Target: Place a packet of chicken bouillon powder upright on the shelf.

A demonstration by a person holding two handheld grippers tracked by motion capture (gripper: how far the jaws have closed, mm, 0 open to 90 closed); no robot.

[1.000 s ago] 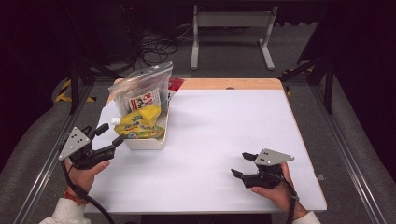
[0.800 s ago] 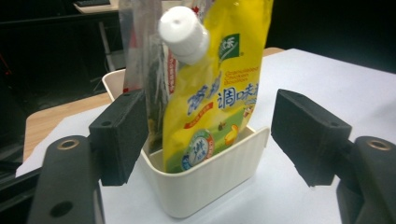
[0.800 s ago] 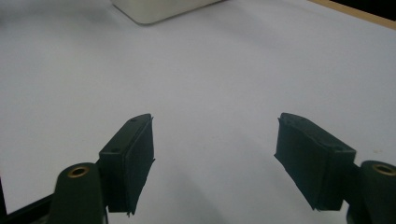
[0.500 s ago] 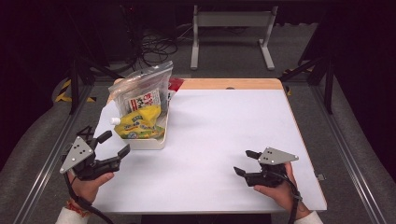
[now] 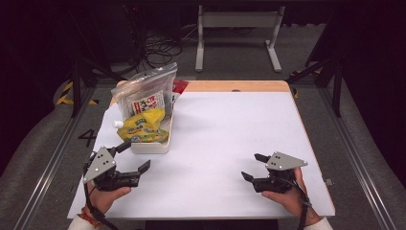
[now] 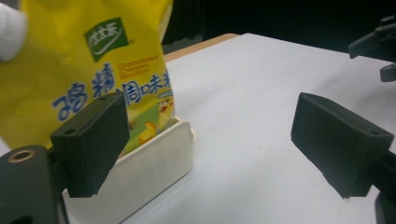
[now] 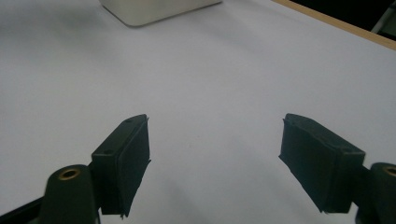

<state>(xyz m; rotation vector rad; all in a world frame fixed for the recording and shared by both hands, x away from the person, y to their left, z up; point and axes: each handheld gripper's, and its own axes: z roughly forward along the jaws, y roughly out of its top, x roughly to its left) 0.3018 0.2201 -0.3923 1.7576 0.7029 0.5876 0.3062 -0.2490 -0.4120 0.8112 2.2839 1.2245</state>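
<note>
Both claws gape empty over the counter (image 5: 230, 143): left claw (image 5: 132, 155), just widened, beside the tub (image 5: 149, 146) holding the yellow pouch (image 5: 142, 127); right claw (image 5: 253, 166) well apart.

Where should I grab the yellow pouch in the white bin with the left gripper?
Take the yellow pouch by its flat upper body, just below the white cap. It leans out of the white bin toward the open left gripper, so come from that near side, probably pinching its faces.
</note>
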